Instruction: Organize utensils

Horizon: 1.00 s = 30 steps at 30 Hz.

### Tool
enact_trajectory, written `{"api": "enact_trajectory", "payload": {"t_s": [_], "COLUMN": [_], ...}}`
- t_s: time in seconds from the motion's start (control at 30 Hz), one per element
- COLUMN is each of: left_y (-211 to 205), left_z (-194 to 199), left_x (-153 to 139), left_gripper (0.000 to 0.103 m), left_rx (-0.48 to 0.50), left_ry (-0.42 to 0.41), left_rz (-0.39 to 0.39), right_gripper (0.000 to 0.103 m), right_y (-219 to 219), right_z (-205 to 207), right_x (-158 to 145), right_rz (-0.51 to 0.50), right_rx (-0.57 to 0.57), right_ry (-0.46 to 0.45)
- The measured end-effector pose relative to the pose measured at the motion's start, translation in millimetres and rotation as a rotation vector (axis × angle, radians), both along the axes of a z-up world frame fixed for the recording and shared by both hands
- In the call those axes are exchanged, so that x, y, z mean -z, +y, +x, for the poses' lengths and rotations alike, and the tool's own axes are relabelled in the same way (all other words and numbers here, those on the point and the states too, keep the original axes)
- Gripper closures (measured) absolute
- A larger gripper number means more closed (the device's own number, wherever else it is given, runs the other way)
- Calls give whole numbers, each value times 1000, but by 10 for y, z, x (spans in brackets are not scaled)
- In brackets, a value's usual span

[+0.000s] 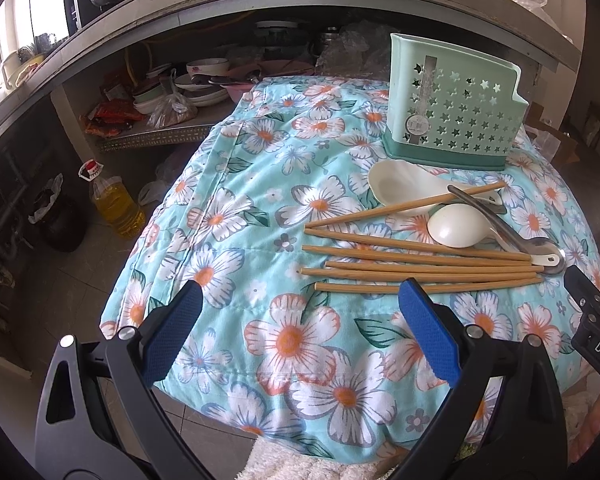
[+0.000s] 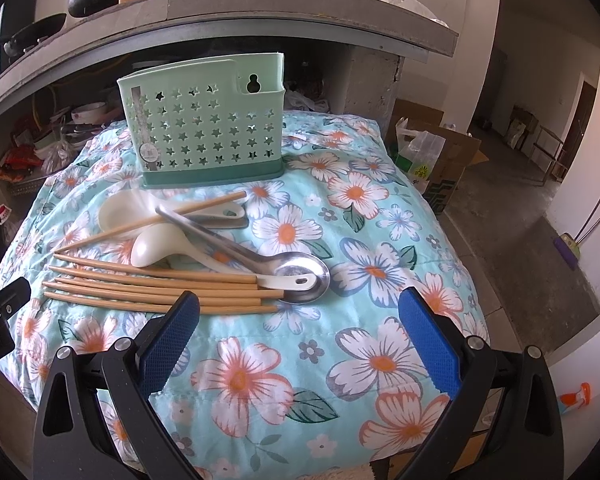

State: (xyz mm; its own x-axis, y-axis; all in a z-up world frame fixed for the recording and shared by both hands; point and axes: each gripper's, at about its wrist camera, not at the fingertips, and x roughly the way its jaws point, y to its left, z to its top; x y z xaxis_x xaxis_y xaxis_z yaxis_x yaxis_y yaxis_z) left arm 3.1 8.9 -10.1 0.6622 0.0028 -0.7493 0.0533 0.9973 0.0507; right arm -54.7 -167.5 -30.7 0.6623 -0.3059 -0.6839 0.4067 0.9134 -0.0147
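A pale green utensil holder (image 1: pixel 452 112) with star holes stands at the back of the flowered cloth (image 1: pixel 260 216); it also shows in the right wrist view (image 2: pixel 208 128). In front of it lie several wooden chopsticks (image 1: pixel 416 270) (image 2: pixel 156 284), two white spoons (image 1: pixel 404 192) (image 2: pixel 160 246) and a metal spoon (image 1: pixel 540 248) (image 2: pixel 300 276). My left gripper (image 1: pixel 300 308) is open and empty, hovering just in front of the chopsticks. My right gripper (image 2: pixel 300 312) is open and empty, near the chopstick ends and the metal spoon.
Behind the table a shelf (image 1: pixel 160 132) holds bowls and bags under a counter. An oil bottle (image 1: pixel 116 204) stands on the floor at left. A cardboard box (image 2: pixel 440 160) and a plastic bag stand on the floor at right.
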Motion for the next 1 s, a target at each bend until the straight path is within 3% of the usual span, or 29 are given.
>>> {"api": "enact_trajectory", "payload": {"t_s": [0.27,0.5,0.67,1.0], "left_y": [-56,-63,-14,-61], "left_z": [9,68,97,269], "left_x": [23,20,-7,-42], "left_gripper": [8,8,8,8], "left_rx": [44,146,164,217], "left_ry": [18,48,34,3], "left_rz": [-36,-162,-257,-273], "right_gripper": [6,6,6,6], "right_y": [-8,27,69,-26], "right_z": [-20,-4,-13,-38], "right_x": [1,-10,-25,90], "right_rz": [-14,-31,-50,66], "right_rx": [-1,-25,-51,-146], "right_ry": [-5,-16,-40,-91]}}
